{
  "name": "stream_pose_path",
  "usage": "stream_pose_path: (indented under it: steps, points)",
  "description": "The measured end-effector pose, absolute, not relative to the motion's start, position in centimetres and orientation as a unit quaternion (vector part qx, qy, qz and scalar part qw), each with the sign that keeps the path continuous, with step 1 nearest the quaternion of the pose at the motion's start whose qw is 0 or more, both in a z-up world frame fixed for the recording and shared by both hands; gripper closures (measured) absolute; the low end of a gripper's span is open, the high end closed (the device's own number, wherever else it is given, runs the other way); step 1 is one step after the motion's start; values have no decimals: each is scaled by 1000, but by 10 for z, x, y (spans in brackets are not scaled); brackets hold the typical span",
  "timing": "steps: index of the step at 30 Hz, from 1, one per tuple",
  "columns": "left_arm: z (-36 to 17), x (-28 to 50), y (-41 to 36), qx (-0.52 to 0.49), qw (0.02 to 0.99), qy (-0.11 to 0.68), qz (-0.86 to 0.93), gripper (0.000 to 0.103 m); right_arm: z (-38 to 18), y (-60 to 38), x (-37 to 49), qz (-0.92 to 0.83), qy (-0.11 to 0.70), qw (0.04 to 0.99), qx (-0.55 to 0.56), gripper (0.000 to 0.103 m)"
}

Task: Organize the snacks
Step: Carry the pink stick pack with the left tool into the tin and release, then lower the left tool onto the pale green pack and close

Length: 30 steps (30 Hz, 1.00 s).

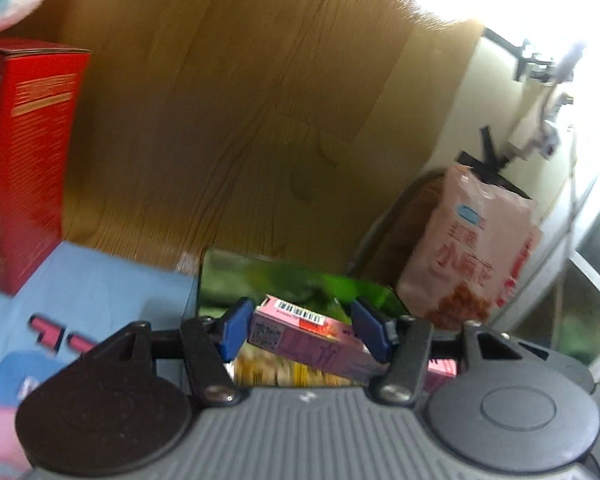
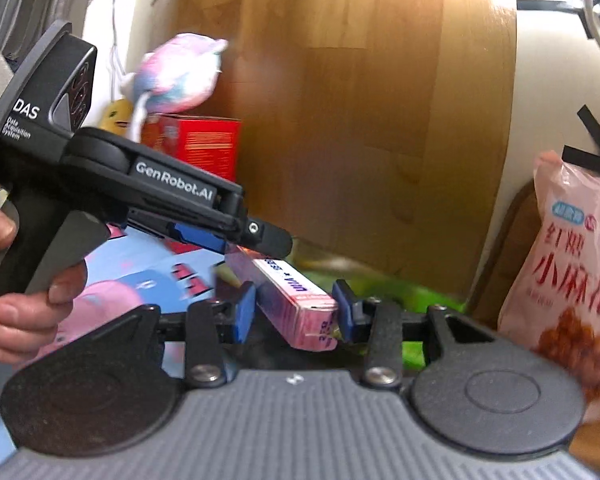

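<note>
A long pink snack box (image 1: 312,342) is held at both ends. My left gripper (image 1: 306,330) is shut on one end, blue pads on both sides. My right gripper (image 2: 296,314) is shut on the other end of the same pink box (image 2: 296,300). The left gripper's body (image 2: 148,188) shows in the right wrist view, held by a hand, reaching over the box. Below the box lies a green snack pack (image 1: 300,280), and yellow snacks (image 1: 284,372) show under it.
A red box (image 1: 24,160) stands at the left, with a pastel plush toy (image 2: 180,72) on top. A pink snack bag (image 2: 572,280) leans at the right against a cream wall. A wooden panel (image 1: 240,100) is behind. A blue cartoon box (image 1: 80,312) lies at lower left.
</note>
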<state>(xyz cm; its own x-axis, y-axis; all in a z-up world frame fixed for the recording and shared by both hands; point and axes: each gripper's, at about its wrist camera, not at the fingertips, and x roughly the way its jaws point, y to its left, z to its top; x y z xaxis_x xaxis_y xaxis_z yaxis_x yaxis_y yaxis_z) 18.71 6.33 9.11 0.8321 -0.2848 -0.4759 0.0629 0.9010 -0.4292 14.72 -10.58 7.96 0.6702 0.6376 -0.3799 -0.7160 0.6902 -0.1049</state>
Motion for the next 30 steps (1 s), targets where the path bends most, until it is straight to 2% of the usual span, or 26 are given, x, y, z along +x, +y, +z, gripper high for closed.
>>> stream_pose_path:
  steps: [3, 6, 10, 17, 24, 26, 30]
  points:
    - [84, 208, 57, -201, 933, 286, -82, 48, 75, -104, 174, 348, 166, 913, -134, 50]
    - [82, 202, 57, -206, 934, 280, -80, 45, 71, -112, 185, 315, 172, 926, -113, 50]
    - [84, 166, 62, -202, 941, 257, -86, 45, 67, -151, 169, 321, 177, 930, -2, 50]
    - [59, 115, 61, -217, 923, 294, -119, 40, 28, -179, 112, 340, 241, 907, 61, 50]
    - [23, 101, 61, -262, 890, 351, -130, 36, 14, -165, 84, 361, 259, 896, 7, 49]
    - [16, 104, 57, -266, 882, 364, -137, 32, 12, -158, 82, 370, 267, 890, -9, 49]
    - [10, 105, 46, -255, 888, 360, -133, 33, 9, -140, 85, 362, 275, 889, -49, 44]
